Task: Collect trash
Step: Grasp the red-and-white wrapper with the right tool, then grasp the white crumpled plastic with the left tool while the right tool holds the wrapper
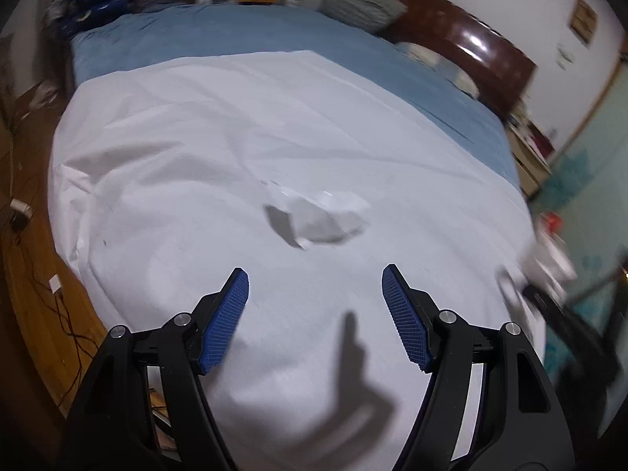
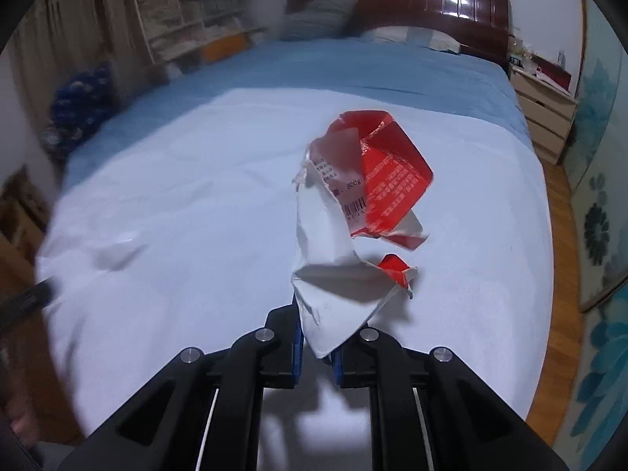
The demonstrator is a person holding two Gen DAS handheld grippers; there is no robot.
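My right tongs are clamped on the lower white edge of a torn red-and-white wrapper, which stands up in front of the camera above the white sheet; its red printed panel and a barcode face me, and a small red flap hangs near its lower right. My left tongs are spread wide and grip nothing, their blue ribbed pads hovering over the same white sheet. Just ahead of them, between the two fingers' line of sight, a crumpled white paper scrap lies on the sheet, casting a dark shadow to its left. The sheet covers the near part of a bed with a blue cover and a dark wooden headboard. A pale nightstand stands beside the bed on the right, and cables trail across the wooden floor to the left.
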